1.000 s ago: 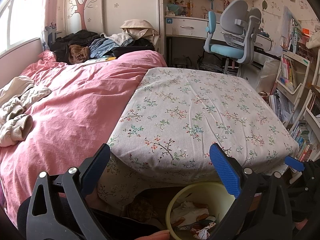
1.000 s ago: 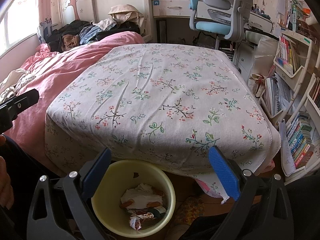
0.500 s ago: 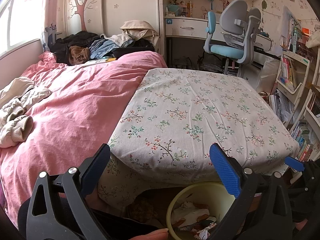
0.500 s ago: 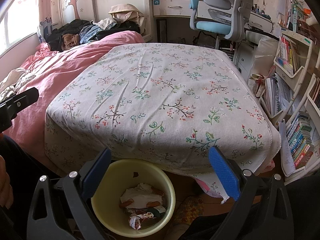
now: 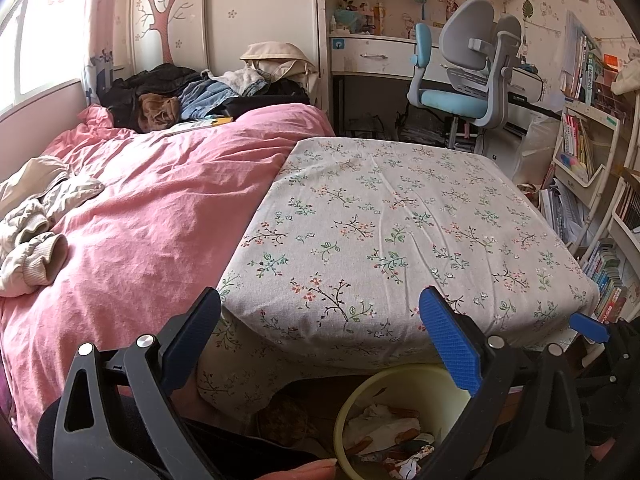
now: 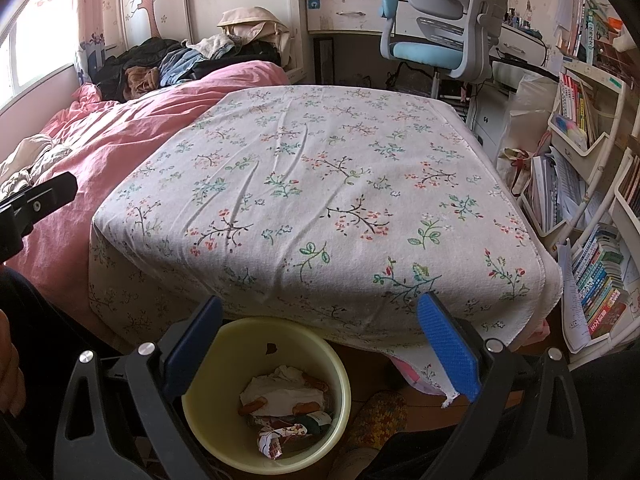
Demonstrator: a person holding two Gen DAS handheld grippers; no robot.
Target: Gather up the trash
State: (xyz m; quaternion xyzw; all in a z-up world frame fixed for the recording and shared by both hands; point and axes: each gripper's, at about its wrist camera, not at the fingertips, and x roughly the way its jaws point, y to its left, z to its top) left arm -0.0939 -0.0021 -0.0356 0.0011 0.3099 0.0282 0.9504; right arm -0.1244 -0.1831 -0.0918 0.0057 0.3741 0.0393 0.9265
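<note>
Hovering wide open and empty, left tongs (image 5: pixel 320 332) and right tongs (image 6: pixel 318 330) flank a bare floral-clothed counter (image 6: pixel 320 184); crumpled wrappers (image 6: pixel 286 408) already fill the yellow bin (image 6: pixel 340 380), so collection looks nearly done.

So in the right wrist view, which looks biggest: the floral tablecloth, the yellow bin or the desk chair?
1. Floral tablecloth, by far.
2. Yellow bin and desk chair look about alike; the bin sits much nearer the camera, so I won't rank them.
</note>
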